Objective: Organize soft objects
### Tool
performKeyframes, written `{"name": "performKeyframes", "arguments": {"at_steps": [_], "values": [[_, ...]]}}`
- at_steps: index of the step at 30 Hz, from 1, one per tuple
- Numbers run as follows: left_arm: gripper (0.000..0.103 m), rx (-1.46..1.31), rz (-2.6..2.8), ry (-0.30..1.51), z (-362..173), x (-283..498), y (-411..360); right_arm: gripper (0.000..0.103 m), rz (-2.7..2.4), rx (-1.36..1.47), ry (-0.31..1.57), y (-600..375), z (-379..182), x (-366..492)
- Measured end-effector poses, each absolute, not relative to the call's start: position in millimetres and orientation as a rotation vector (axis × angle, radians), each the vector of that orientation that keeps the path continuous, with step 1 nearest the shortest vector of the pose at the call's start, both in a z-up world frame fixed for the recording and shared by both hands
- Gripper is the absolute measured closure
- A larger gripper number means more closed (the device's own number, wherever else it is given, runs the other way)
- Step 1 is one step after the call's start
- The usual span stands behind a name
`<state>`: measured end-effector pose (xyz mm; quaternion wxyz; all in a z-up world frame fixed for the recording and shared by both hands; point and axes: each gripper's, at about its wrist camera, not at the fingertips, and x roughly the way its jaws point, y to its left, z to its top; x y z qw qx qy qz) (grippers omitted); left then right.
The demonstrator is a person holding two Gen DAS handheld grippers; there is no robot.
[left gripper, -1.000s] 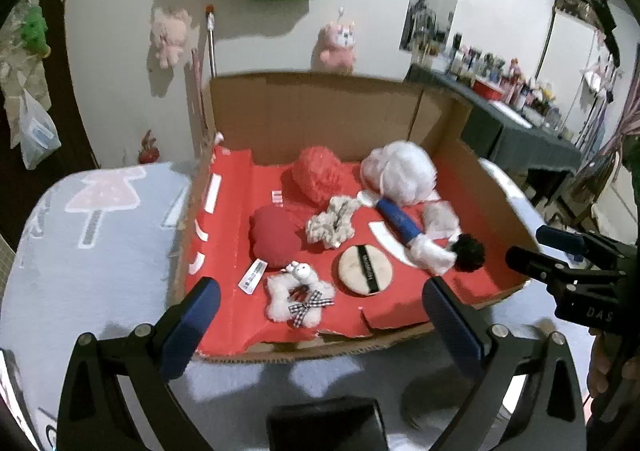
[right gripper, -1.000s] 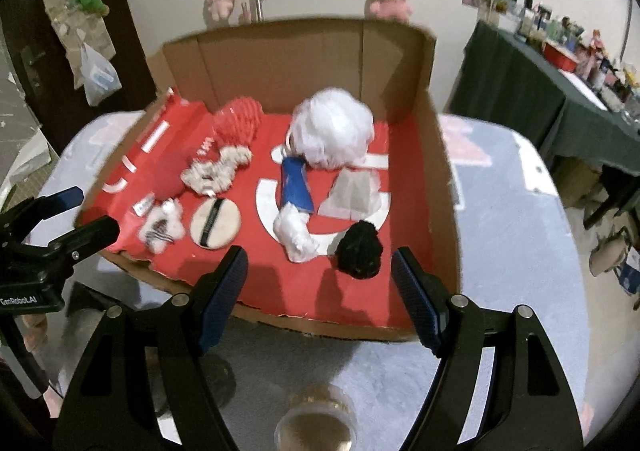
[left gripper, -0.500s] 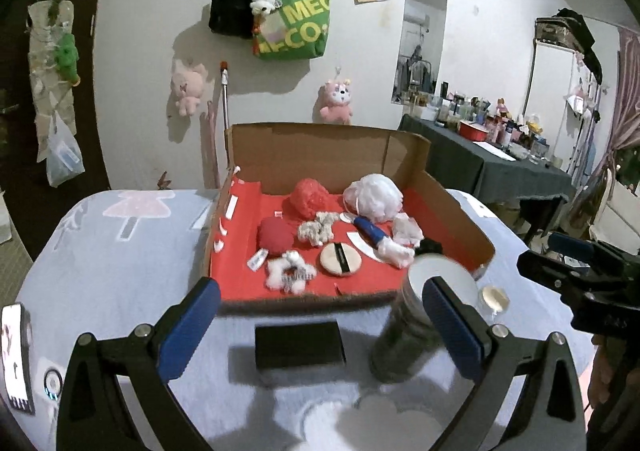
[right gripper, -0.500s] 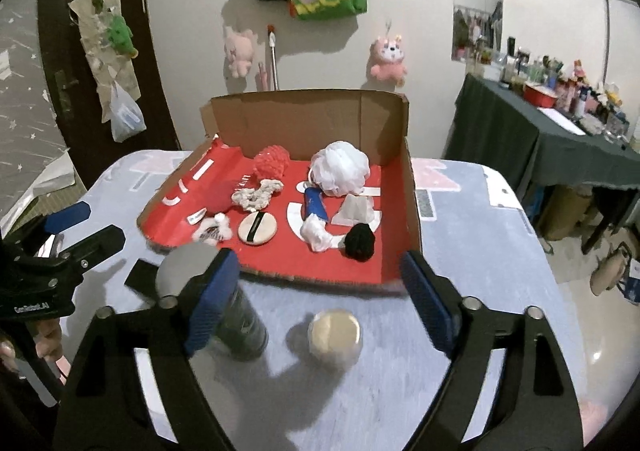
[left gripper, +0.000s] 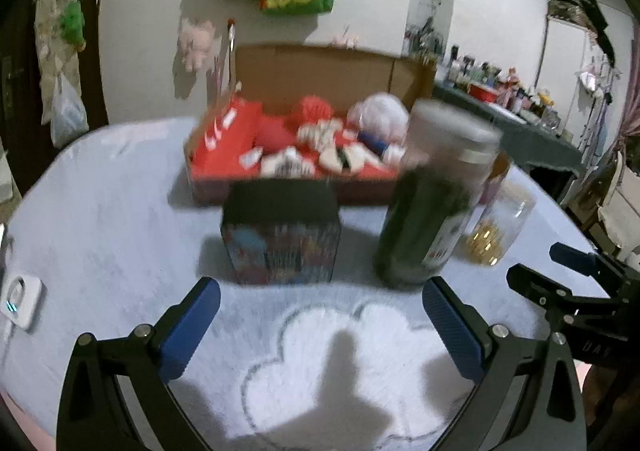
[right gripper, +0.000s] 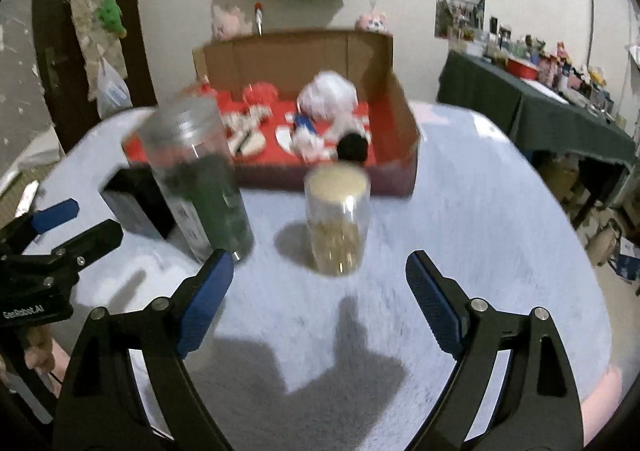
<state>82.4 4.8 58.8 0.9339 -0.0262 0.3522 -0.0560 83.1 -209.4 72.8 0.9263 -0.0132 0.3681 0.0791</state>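
Both tools, left [left gripper: 320,325] and right [right gripper: 320,299], hang with jaws apart, empty; soft toys [right gripper: 316,123], blurred, seemingly all lie in the cardboard box [right gripper: 400,131] beyond two jars; approach over these carefully

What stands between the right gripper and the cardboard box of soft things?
In the right wrist view, a small clear jar stands on the blanket between the open right gripper and the cardboard box; a taller green-filled jar stands left of it.

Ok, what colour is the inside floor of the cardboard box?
Red with white markings; the cardboard box floor shows best in the right wrist view.
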Motion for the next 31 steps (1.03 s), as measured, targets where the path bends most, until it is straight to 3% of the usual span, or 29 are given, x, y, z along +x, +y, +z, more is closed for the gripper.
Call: {"name": "performKeyframes", "arguments": {"at_steps": [9,31], "values": [[0.0,-0.013,-0.061,0.831,23.7,95.7,-2.9,0.014,0.12,-0.028,0.852,-208.7,28.6,91.7],[0.0,0.012,-0.013,0.856,19.8,98.0,-8.1,0.013,0.096,-0.035,0.84,-210.6,28.6,95.5]]}}
